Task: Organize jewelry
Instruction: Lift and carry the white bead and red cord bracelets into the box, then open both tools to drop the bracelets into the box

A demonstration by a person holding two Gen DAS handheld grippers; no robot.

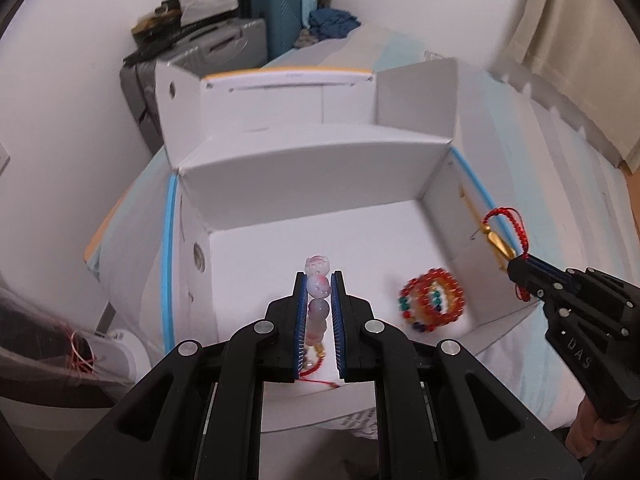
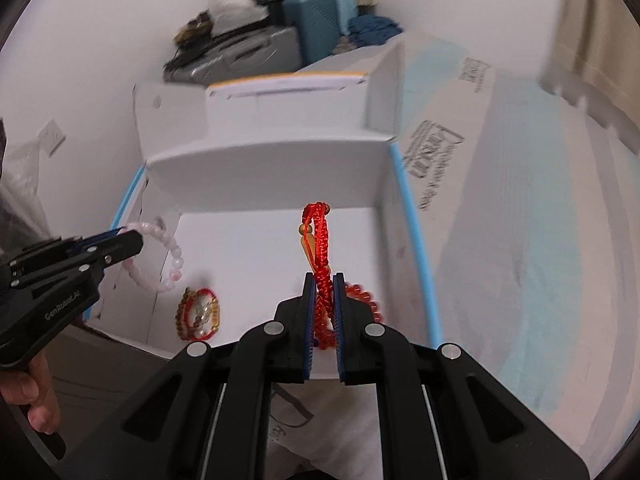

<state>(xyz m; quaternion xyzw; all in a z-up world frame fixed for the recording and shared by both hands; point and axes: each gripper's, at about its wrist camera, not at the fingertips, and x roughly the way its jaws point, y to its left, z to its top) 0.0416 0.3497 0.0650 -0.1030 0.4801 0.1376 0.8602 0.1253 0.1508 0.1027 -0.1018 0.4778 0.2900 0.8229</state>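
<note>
My left gripper (image 1: 319, 280) is shut on a pink bead bracelet (image 1: 318, 288) and holds it above the open white box (image 1: 312, 184). It also shows in the right wrist view (image 2: 176, 258), hanging from the left gripper (image 2: 134, 240). My right gripper (image 2: 323, 280) is shut on a red braided cord bracelet (image 2: 320, 240) with a gold pendant, over the box (image 2: 272, 168). In the left wrist view that gripper (image 1: 516, 266) holds the cord bracelet (image 1: 500, 224) at the box's right wall. A red and green bead bracelet (image 1: 432, 300) lies on the box floor. A brown and red bracelet bundle (image 2: 198, 314) lies at the front left.
The box stands on a light blue and white bed surface (image 2: 520, 240). Its flaps stand up at the back. Suitcases (image 1: 240, 44) and piled clothes stand against the far wall. A curtain (image 1: 580, 40) hangs at the right.
</note>
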